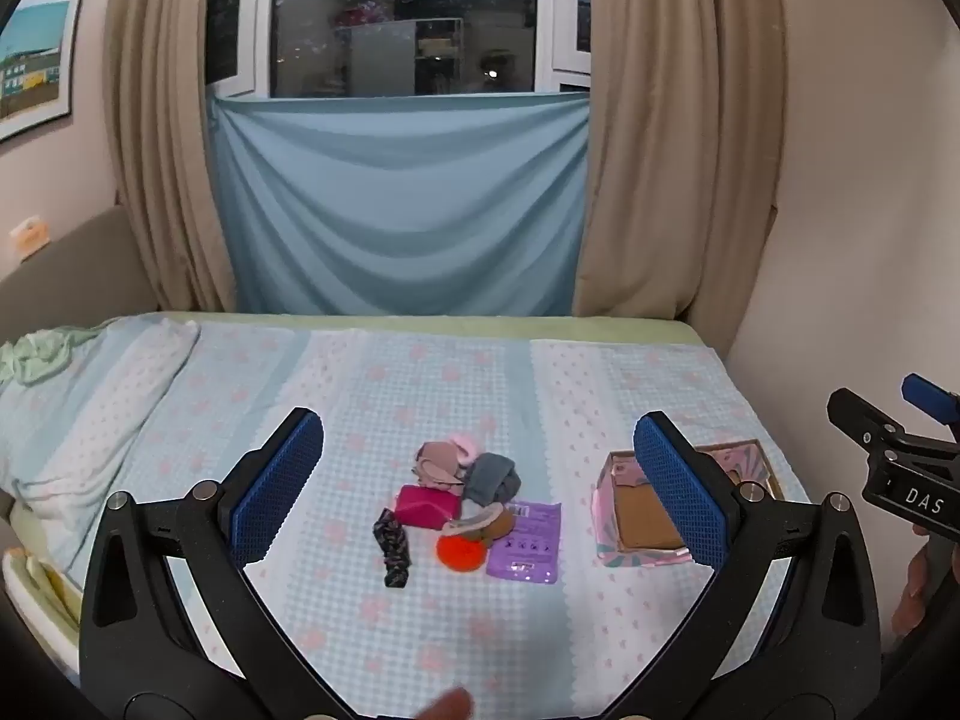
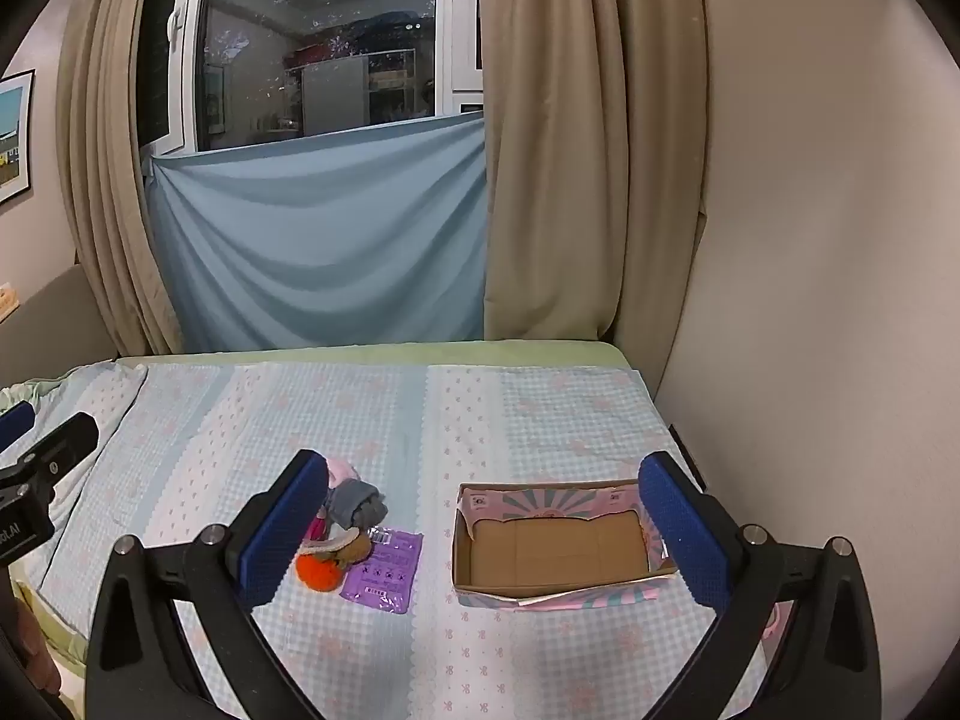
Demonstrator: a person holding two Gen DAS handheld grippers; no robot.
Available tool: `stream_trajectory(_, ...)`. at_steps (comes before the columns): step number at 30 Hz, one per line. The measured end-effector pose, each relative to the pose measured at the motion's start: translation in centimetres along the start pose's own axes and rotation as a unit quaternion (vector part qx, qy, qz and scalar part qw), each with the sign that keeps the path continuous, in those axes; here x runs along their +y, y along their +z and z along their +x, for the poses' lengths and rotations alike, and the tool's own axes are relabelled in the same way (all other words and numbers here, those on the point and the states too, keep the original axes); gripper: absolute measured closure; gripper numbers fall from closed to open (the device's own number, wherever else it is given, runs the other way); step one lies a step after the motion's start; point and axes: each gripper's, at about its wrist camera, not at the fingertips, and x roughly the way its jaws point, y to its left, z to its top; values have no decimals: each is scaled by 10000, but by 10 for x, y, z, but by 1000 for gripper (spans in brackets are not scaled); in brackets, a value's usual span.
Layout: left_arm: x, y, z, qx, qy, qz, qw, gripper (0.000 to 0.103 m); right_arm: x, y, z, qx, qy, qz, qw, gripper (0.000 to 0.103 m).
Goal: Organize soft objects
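Both tools hang above the bed point(image 1: 600, 372), a mattress under a pale blue checked cover with pink flower prints, and neither one holds a thing. The left gripper point(image 1: 477, 486) stands spread as wide as it goes, blue textured pads apart, nothing between them but air. The right gripper point(image 2: 486, 531) is just as wide, also empty.

Down on the cover sits the little heap of soft objects point(image 1: 462, 480): a beige and pink bundle at the far end, a grey rolled cloth point(image 1: 492, 477) touching it, a magenta folded piece point(image 1: 426, 505) just below, a dark patterned scrunchie point(image 1: 393, 549) lying at the left, and an orange fuzzy pompom point(image 1: 461, 552) at the near edge with a brown slipper-like piece resting against it. A flat purple plastic packet point(image 1: 528, 543) lies right beside the pompom.

Off to the right, apart from the heap, sits the open cardboard box point(image 2: 552, 546) with pink and teal printed sides, its brown floor bare. In the left view the left gripper's pad partly hides it.
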Motion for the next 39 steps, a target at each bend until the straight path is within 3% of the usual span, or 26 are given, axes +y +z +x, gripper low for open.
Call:
stream_trajectory(22, 5, -4, -2, -36, -170, -63, 9998, 0, -1, 0, 1, -56, -14, -21, 10000, 0)
stream_trajectory(39, 4, -3, -2, -35, -18, -60, 10000, 0, -2, 2, -2, -81, -19, -15, 10000, 0)
